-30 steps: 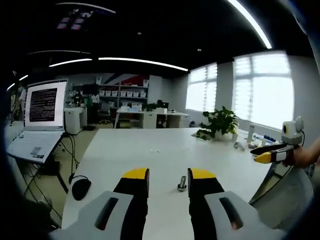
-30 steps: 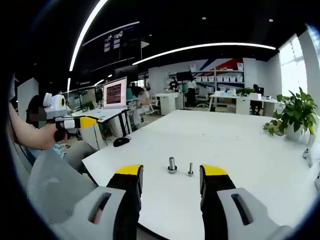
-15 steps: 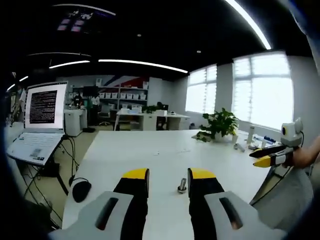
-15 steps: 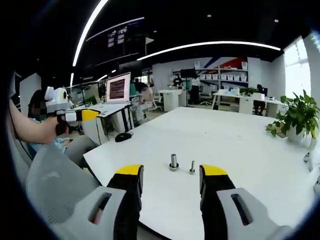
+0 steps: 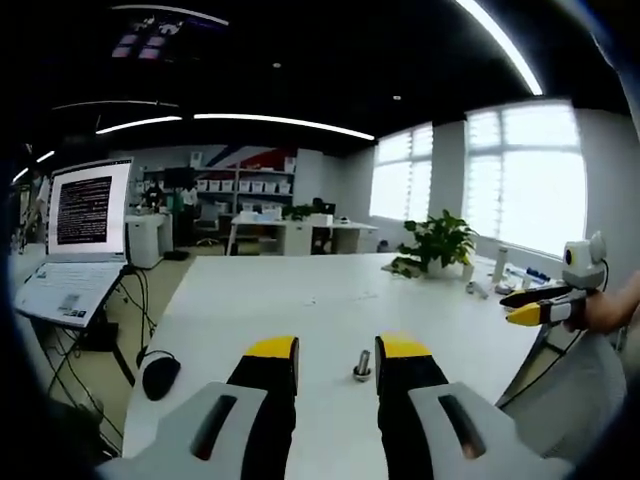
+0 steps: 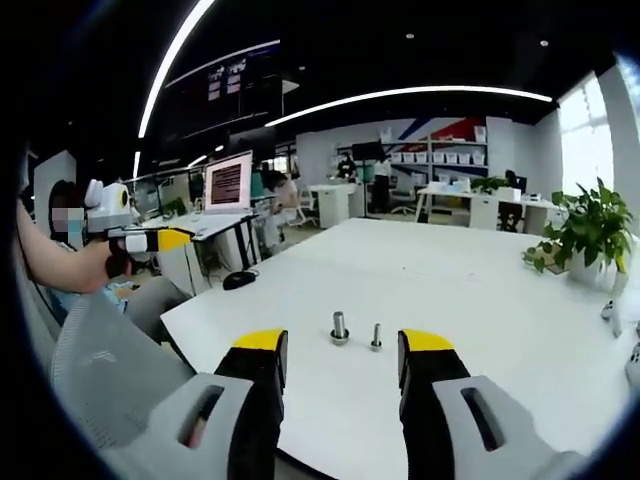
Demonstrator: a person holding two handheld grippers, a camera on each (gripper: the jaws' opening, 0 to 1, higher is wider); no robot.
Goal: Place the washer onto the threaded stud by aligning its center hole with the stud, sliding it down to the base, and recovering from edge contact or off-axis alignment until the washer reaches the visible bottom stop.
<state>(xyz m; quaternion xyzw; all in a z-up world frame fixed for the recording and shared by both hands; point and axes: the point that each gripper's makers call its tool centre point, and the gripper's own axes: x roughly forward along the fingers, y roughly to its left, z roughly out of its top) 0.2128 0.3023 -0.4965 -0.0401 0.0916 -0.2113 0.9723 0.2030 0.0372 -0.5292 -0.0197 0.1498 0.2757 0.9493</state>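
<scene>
Jaws of both grippers stood spread, nothing between them. Left gripper [image 5: 337, 358] hovered over the near edge of the white rectangular table [image 5: 300, 290]; right gripper [image 6: 333, 352] likewise at its own near edge.

Right gripper view: two small upright metal pieces sat ahead of the jaws, roughly on the gap's centre line. The thicker steel stud on a round flanged base [image 6: 340, 328] stood nearer the left jaw, the thinner steel bolt [image 6: 376, 337] just beside it, nearer the right jaw, apart. Left gripper view: one upright metal stud [image 5: 362, 366] sat just off the inner face of the right jaw. Washer: too small to tell; the ring at the thicker stud's foot could be it or a flange.

Risks, as judgement: two studs close together, so a spread jaw reaching for one could knock the other over. A flat washer on a smooth top would be hard to pinch and could skid. Tilted release would catch the thread and hang off-axis.

Room: broad bare tabletop beyond the jaws, potted green plant [image 6: 588, 236] far off toward the right jaw's side, black computer mouse [image 5: 161, 376] outside the left jaw. Both studs stood near the table's edge, so a slide could drop parts off.
</scene>
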